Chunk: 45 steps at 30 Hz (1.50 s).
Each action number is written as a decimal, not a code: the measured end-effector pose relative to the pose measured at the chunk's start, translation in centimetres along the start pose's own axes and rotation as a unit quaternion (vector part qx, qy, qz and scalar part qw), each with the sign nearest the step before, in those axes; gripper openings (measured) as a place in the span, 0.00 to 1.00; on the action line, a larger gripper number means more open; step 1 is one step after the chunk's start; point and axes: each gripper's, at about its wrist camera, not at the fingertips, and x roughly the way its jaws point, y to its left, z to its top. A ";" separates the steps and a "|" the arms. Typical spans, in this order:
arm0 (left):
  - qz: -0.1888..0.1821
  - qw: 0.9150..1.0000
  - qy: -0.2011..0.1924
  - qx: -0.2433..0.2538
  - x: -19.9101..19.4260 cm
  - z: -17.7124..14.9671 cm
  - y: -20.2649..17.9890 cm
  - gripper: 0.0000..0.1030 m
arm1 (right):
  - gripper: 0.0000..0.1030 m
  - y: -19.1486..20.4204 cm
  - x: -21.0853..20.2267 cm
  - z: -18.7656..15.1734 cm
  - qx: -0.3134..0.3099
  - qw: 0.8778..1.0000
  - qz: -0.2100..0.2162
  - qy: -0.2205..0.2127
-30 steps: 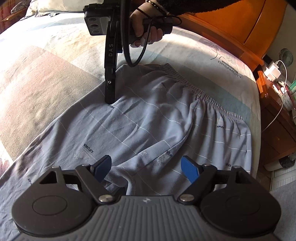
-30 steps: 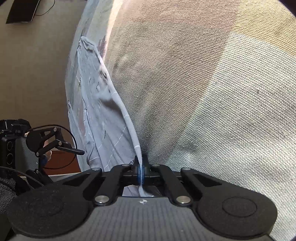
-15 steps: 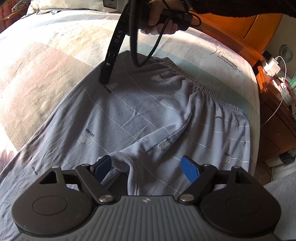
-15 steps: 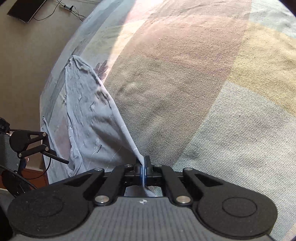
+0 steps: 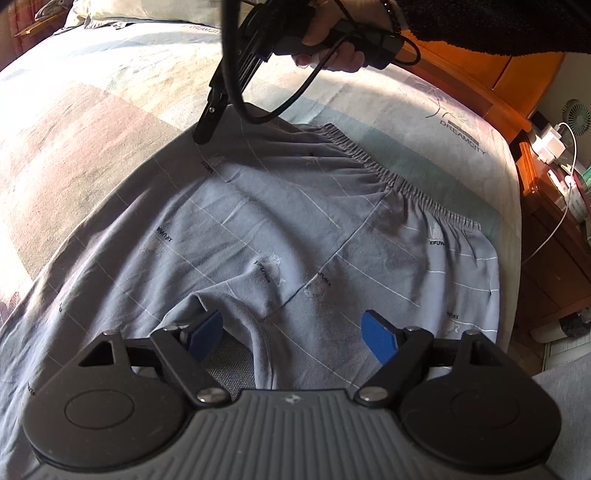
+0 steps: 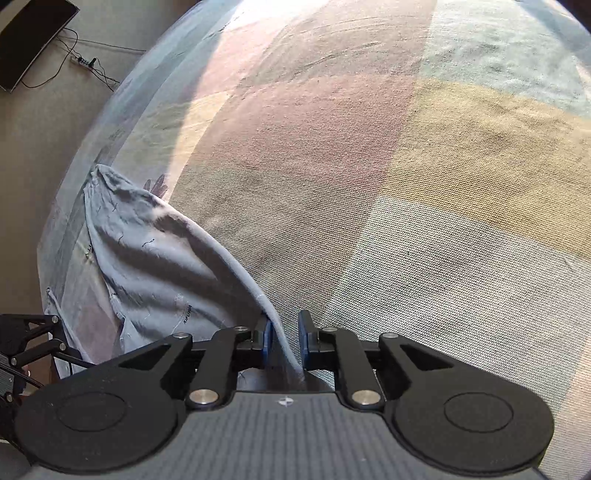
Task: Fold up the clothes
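Observation:
Grey-blue printed trousers [image 5: 295,221] lie spread on the bed, elastic waistband at the far right. My left gripper [image 5: 291,334] is open, hovering over the crotch seam with cloth below its blue pads [image 5: 205,334]. A hand holds my right gripper [image 5: 205,129] at the trousers' far side edge, tip down on the cloth. In the right wrist view the right gripper [image 6: 283,336] has its jaws slightly parted, and the trousers' [image 6: 155,258] folded edge runs loose through the gap. The left gripper [image 6: 29,339] shows at the lower left.
A patchwork bedspread [image 5: 74,129] covers the bed, with a pillow [image 5: 129,11] at the far end. A wooden bed frame [image 5: 480,85] and a nightstand with a charger [image 5: 550,144], cables and a small fan [image 5: 576,118] stand right. A power strip [image 6: 83,61] lies on the floor.
The right gripper carried the trousers' side edge farther out and up, then its jaws parted from shut to a small gap. The left gripper stayed open, nearly still.

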 end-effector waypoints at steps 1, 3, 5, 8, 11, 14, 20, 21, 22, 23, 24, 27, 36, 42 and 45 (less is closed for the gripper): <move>-0.001 1.000 0.001 0.001 0.0 -0.1 -0.1 0.80 | 0.36 -0.3 -1.0 -0.3 0.006 1.000 0.003 -0.011; 0.000 1.000 0.003 0.004 0.0 -0.1 -0.2 0.80 | 0.48 -1.0 -2.7 -1.2 0.019 1.000 0.005 -0.022; -0.001 1.000 0.004 0.006 0.1 -0.1 -0.3 0.80 | 0.49 -2.0 -3.5 -2.3 0.031 0.999 -0.007 -0.015; -0.002 1.000 0.005 0.006 0.3 0.0 -0.3 0.80 | 0.49 -3.1 -3.2 -4.2 0.026 0.999 -0.029 0.018; -0.004 1.000 0.008 0.005 0.6 0.2 -0.4 0.80 | 0.33 -3.0 -3.0 -5.8 0.001 0.998 -0.059 0.019; -0.006 1.000 0.013 0.010 0.7 0.1 -0.6 0.80 | 0.04 -2.9 -3.5 -6.2 0.010 0.995 -0.098 0.000; 0.001 1.000 0.021 0.008 0.3 -0.6 -0.4 0.80 | 0.12 -1.8 -4.7 -6.2 0.035 0.993 -0.110 -0.012; 0.003 1.000 0.022 0.007 0.2 -0.7 -0.3 0.80 | 0.12 -0.9 -5.3 -5.5 0.028 0.994 -0.106 -0.024; 0.006 1.000 0.022 0.004 0.1 -0.9 -0.1 0.80 | 0.13 0.0 -5.8 -4.9 0.021 0.994 -0.101 -0.037; 0.009 1.000 0.023 -0.002 0.0 -1.1 0.2 0.80 | 0.14 0.9 -6.4 -4.2 0.014 0.994 -0.097 -0.050; 0.013 1.000 0.024 -0.008 -0.1 -1.3 0.4 0.80 | 0.14 2.0 -6.3 -3.5 0.005 0.996 -0.074 -0.057; 0.027 0.999 0.027 -0.023 -0.3 -2.3 1.1 0.80 | 0.14 5.5 -4.4 -1.2 -0.022 0.998 0.000 -0.056; 0.062 0.995 0.032 -0.071 -2.1 -6.3 2.6 0.80 | 0.13 13.9 8.1 -1.3 -0.088 0.987 0.107 0.082; 0.062 0.993 0.030 -0.091 -2.4 -7.8 2.6 0.80 | 0.13 16.8 9.6 -2.8 -0.108 0.976 0.131 0.139; 0.060 0.993 0.028 -0.097 -2.4 -8.2 2.5 0.80 | 0.14 16.3 8.7 -1.3 -0.084 0.982 0.130 0.107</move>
